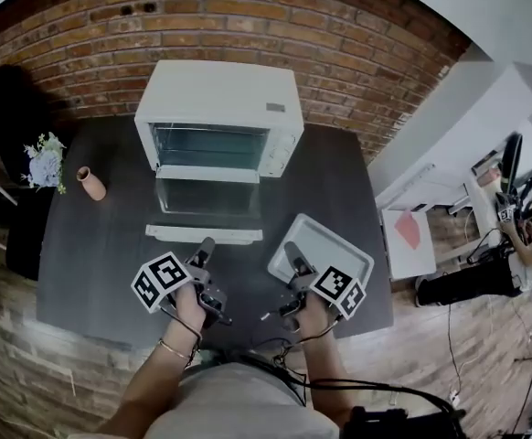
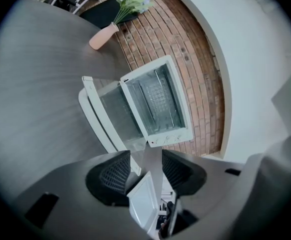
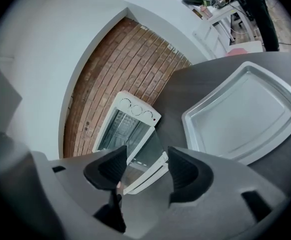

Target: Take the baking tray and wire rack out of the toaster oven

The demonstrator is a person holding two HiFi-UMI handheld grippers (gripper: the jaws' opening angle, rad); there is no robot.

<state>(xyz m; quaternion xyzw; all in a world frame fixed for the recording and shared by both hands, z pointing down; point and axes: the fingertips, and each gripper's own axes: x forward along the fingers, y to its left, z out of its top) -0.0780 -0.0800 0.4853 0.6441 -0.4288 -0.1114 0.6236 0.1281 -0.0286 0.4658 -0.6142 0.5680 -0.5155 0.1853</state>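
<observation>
Dark table (image 1: 101,236) against a brick wall. White oven (image 1: 220,94) at the back, door (image 1: 207,213) dropped flat. Tray (image 1: 335,245) out on the table, right of the door, empty. Grid of the rack (image 2: 158,96) shows inside the oven. Left gripper (image 2: 146,166) and right gripper (image 3: 145,166) both above the near table edge, jaws apart, nothing between them. Pink vase (image 1: 90,183) left of the oven.

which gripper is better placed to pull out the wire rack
Probably the left gripper: open, empty, facing the open door and wire rack; the right gripper is off by the baking tray.
</observation>
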